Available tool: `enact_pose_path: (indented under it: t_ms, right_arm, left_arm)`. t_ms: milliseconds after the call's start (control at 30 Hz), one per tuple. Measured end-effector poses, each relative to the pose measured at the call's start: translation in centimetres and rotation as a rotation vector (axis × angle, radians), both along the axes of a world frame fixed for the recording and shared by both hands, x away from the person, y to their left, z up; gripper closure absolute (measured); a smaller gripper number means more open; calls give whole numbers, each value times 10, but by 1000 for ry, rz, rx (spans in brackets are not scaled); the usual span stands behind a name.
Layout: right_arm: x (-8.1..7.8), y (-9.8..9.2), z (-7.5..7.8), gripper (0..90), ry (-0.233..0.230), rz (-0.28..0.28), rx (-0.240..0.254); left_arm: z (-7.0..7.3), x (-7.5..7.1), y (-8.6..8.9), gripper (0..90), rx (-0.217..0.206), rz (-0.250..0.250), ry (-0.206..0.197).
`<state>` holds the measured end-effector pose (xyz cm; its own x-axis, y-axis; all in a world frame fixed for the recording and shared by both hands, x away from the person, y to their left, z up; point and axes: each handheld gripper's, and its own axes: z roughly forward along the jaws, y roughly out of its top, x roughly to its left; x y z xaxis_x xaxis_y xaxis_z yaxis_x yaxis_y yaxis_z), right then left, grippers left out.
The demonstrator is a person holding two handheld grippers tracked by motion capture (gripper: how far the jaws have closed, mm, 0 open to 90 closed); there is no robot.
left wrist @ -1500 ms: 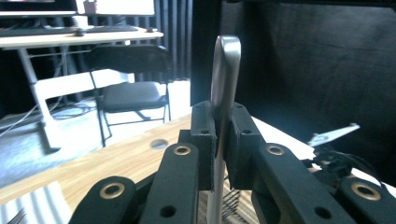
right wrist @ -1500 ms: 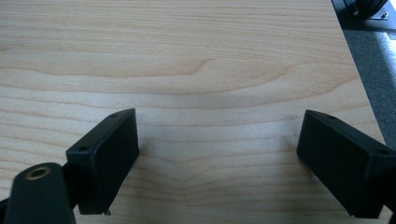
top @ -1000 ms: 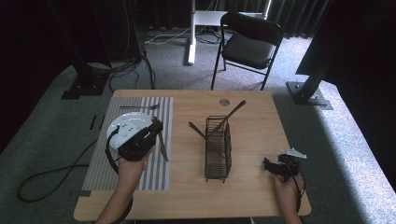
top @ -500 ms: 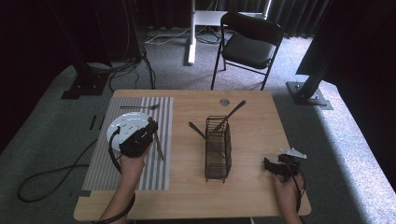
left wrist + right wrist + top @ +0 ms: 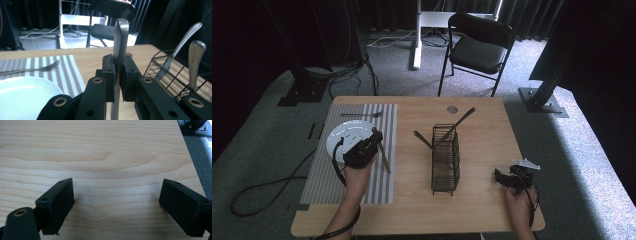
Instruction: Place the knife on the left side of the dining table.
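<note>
Right of the plate [image 5: 343, 138], two utensils [image 5: 460, 122] were held in the rack [image 5: 445, 160]; a knife [image 5: 119, 47] was clamped by the left gripper [image 5: 371, 141], the right gripper [image 5: 117, 205] was spread.

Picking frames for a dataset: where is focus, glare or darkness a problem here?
Left gripper view: the steel knife handle clamped in the left claw is soft, and the white round plate glares. Right gripper view: sharp wood grain on the light wooden table. High view: dark surroundings, table evenly lit.

wire basket [image 5: 445, 159] mid-table, bare wood [image 5: 492, 130] to its right
</note>
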<state>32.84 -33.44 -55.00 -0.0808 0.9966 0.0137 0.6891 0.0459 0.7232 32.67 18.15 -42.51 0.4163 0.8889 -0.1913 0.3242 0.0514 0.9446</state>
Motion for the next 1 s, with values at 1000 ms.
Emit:
enact_pose_path:
  t_ms: [1000]
  right_arm:
    - [0,0,0,121,0,0,1]
  left_arm:
    - [2,-14,23,710,36,29,9]
